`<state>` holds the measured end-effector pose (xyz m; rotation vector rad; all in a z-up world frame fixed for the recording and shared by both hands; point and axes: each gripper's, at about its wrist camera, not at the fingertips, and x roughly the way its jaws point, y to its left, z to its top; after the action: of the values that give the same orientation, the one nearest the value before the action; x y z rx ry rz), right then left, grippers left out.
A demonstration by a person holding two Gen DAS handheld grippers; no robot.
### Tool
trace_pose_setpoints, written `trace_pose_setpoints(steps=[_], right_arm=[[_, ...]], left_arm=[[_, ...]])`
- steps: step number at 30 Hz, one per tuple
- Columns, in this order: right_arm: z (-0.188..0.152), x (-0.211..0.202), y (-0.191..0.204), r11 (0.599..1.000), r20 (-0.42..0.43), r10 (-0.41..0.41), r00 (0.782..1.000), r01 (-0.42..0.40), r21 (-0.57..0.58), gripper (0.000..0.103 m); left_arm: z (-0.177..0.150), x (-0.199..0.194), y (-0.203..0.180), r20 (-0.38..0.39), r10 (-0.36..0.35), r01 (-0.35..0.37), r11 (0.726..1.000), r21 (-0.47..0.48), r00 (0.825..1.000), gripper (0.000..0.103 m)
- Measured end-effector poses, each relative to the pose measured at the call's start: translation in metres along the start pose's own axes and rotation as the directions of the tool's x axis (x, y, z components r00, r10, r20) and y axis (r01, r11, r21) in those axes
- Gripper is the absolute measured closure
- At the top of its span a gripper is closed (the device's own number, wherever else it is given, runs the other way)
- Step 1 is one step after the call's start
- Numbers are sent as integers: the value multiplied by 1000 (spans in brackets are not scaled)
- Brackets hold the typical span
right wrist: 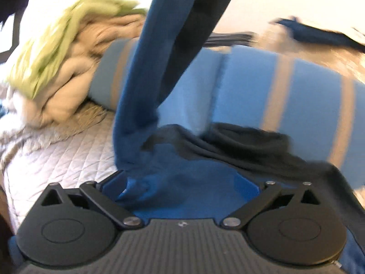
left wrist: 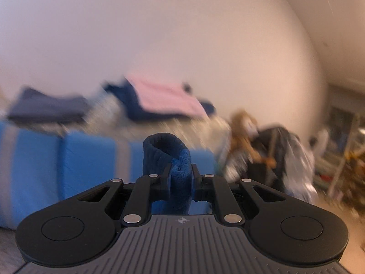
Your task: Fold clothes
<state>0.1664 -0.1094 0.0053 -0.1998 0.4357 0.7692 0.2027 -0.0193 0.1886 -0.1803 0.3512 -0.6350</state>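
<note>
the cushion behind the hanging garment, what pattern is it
Light blue with tan vertical stripes. The cushion shows best in the right wrist view, behind the dark blue garment.

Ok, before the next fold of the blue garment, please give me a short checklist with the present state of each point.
1. Left tongs shut on blue garment: ok.
2. Right tongs open, pads not pressing cloth: ok.
3. Garment hangs free from above: ok.
4. Garment flat, no bunching: not ok, it is crumpled at the right tongs.
5. Quilt free for laying down: cannot tell, view blurred.
</note>
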Motion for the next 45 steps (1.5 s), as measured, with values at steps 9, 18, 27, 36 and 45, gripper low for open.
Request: trace_pose_setpoints(steps=[9, 18, 27, 36, 45], right_arm=[[-26, -76, -76, 993, -135, -79, 988, 89, 75, 0], [-56, -88, -100, 988, -243, -115, 963, 84, -132, 0], [-106, -70, -76, 729, -228, -243, 943, 22, -685, 0], [-159, -25, -62, 394, -164, -305, 938, -32, -918, 10], [-169, -15, -59, 332, -252, -238, 938, -165, -929, 45]], left_arm=[[-63, 61, -5, -205, -124, 111, 991, -70, 971, 35], [-84, -16, 53, -204, 82, -93, 995, -47, 976, 33], [-124, -77, 114, -262, 187, -223, 968, -115, 947, 33], [-167, -93, 146, -344, 208, -284, 941, -187, 916, 33], [-181, -86, 150, -370, 198, -283, 940, -191, 908, 33]])
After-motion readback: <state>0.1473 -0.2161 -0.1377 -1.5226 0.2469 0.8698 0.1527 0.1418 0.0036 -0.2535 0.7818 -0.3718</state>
